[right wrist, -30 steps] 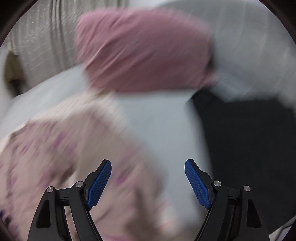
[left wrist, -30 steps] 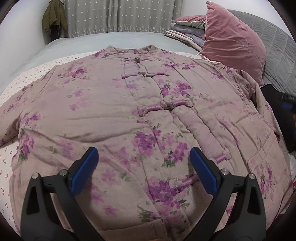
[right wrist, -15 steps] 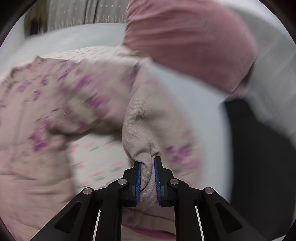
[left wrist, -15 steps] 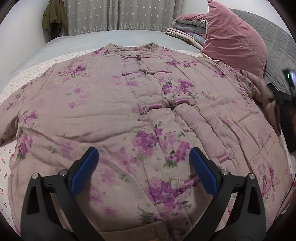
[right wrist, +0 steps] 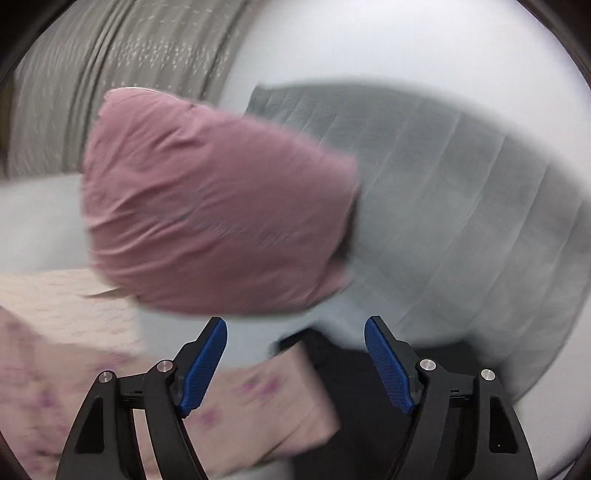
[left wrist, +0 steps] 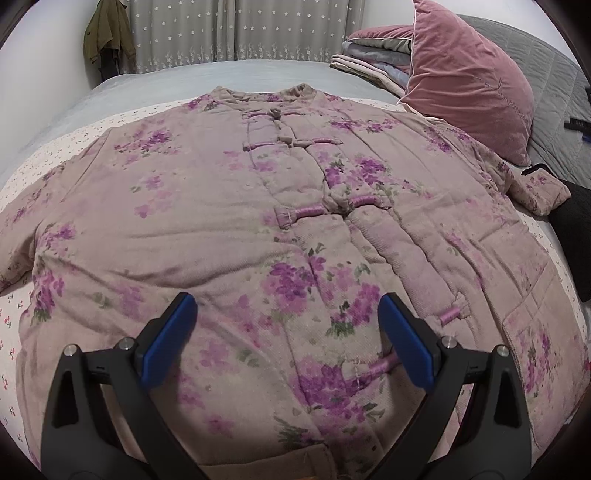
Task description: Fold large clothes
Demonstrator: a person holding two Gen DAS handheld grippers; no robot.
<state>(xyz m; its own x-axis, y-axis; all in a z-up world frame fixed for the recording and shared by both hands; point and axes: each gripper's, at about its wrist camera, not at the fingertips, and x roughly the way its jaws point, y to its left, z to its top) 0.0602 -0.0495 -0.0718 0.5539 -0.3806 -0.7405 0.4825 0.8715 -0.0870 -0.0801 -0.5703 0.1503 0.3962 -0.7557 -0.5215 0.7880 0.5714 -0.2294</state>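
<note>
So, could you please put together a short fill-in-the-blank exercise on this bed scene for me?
1. The floral jacket lies spread flat with its front facing ____.
2. The cushion leaning near the jacket's sleeve is ____ in colour.
3. The pads on the left hand-held gripper are ____ in colour.
4. On the wall beside the curtain hangs an olive-green ____.

Missing words: up; pink; blue; coat
</note>
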